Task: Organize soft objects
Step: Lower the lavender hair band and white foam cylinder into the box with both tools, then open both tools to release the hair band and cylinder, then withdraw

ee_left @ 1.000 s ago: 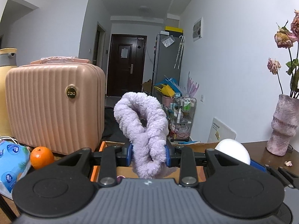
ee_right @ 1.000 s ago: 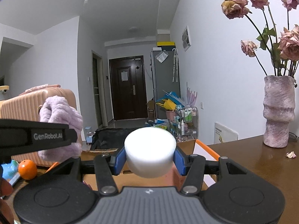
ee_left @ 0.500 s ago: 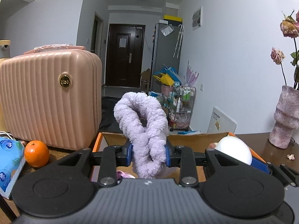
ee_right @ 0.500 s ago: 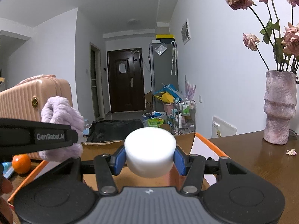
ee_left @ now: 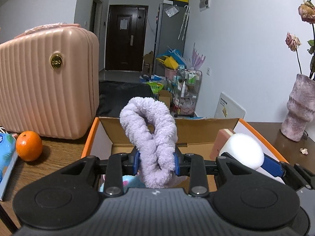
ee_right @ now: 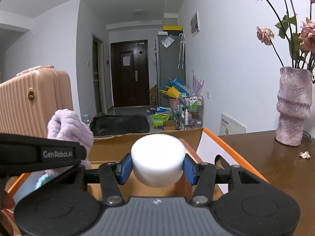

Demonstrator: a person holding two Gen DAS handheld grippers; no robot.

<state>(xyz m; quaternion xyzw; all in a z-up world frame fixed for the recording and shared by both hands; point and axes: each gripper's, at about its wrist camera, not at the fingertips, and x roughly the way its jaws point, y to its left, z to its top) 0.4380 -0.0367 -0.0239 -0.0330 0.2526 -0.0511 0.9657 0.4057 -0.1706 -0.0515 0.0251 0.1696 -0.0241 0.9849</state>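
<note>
My left gripper [ee_left: 156, 162] is shut on a fluffy lilac cloth loop [ee_left: 151, 129] and holds it above the open cardboard box [ee_left: 196, 126] with orange flaps. My right gripper [ee_right: 157, 166] is shut on a white foam cylinder [ee_right: 158, 157], also over the box [ee_right: 110, 143]. The cylinder shows at the right of the left wrist view [ee_left: 244, 150], and the lilac cloth shows at the left of the right wrist view [ee_right: 69, 129]. A pink sponge [ee_left: 221, 141] and a light blue soft item [ee_left: 130, 181] lie inside the box.
A pink suitcase [ee_left: 47, 90] stands on the brown table left of the box, with an orange [ee_left: 29, 146] and a blue tissue pack [ee_left: 6, 157] before it. A purple vase [ee_right: 294, 106] with dried roses stands on the right. A petal [ee_right: 304, 154] lies near it.
Both grippers have tilted down and moved closer over the box, whose inside now shows. Both grips are unchanged.
</note>
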